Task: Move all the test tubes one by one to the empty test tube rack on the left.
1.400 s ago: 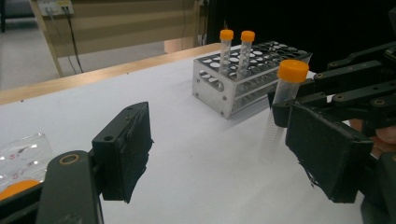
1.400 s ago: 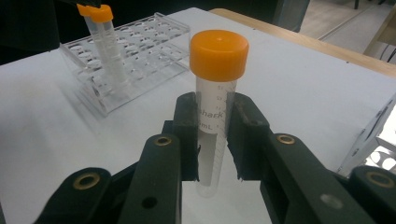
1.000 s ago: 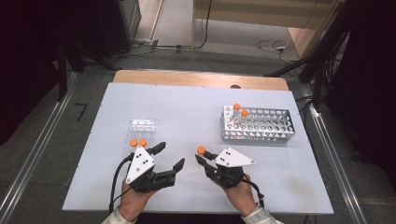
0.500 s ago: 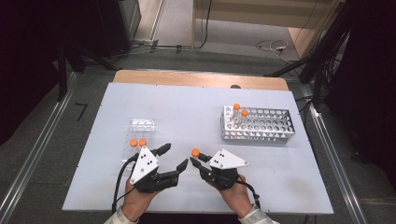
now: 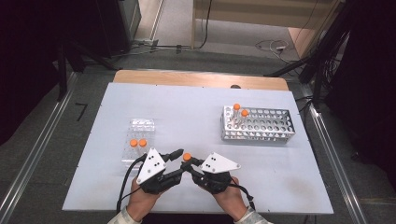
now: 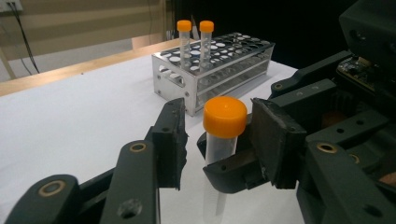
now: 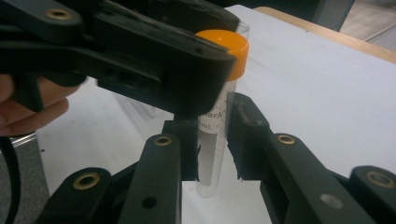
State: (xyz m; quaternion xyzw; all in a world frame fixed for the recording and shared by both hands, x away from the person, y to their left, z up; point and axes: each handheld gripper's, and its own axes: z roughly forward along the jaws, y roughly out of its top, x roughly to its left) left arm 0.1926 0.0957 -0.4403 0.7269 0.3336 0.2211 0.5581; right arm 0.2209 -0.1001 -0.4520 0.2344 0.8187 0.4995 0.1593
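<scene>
Two capped tubes (image 5: 240, 113) in rack (image 5: 275, 131)

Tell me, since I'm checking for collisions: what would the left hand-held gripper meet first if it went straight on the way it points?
The orange-capped tube between its jaws, held upright by the right hand-held gripper. Beyond that, probably the metal rack, though depth is hard to judge.

Your left gripper (image 5: 179, 162) now sits against the right gripper (image 5: 192, 167), its jaws having just been closing around the orange-capped tube's (image 5: 187, 157) top, which the right one holds.
</scene>
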